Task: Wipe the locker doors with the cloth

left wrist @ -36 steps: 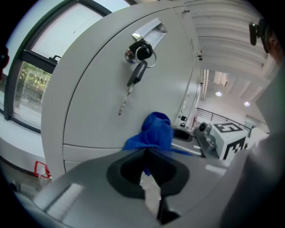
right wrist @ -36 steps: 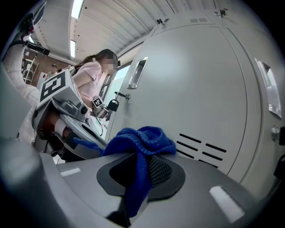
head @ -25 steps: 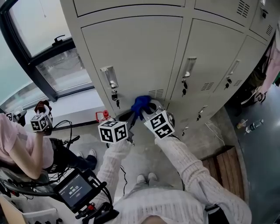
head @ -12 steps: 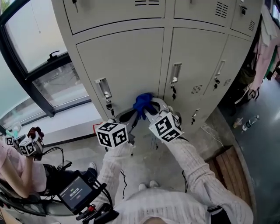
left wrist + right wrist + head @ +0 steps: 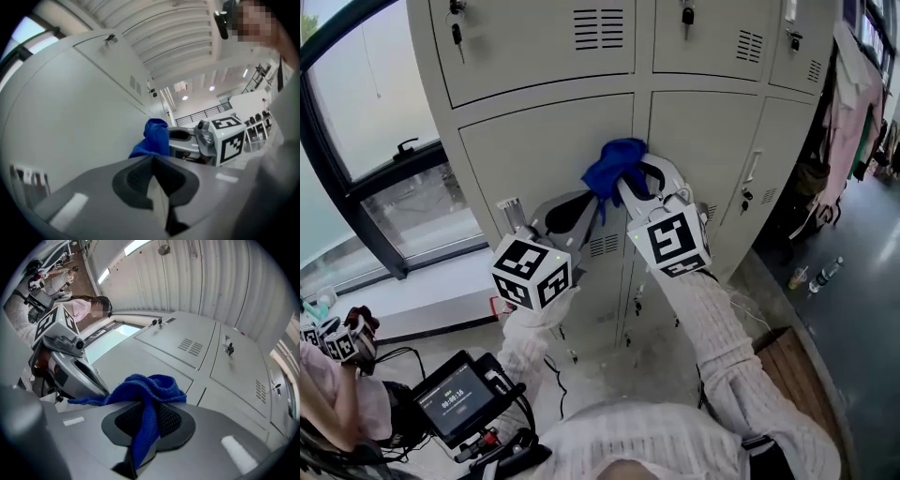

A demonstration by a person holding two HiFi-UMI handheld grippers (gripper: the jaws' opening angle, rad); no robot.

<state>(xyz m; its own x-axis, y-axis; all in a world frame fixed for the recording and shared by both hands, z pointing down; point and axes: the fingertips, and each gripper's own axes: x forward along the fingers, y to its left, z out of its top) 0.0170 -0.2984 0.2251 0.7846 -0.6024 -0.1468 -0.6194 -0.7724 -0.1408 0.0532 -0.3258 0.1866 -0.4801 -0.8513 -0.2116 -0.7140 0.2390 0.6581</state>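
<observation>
Right claw (image 5: 143,426) clamped shut on a blue cloth (image 5: 150,390), the bunched wad pressed to the locker doors (image 5: 546,150), high on the middle-row door and just beside its seam with the neighbouring door. Left claw (image 5: 152,171) closed on nothing, held just left of the cloth and close to the same door; contact with the metal not clear.

Raised since a second ago: then low on that door, by the vent slots near its bottom edge; now up under its top edge. Reads as an upward wiping stroke, so probably one strip of this door covered and the other doors yet to wipe.

Smooth, pale grey painted metal, with small locks, hanging keys and vent slots. Left of the lockers, a tall dark-framed window (image 5: 366,103). Right of and below them, dark floor (image 5: 853,319). Lower left of them, part of another person (image 5: 319,412).
</observation>
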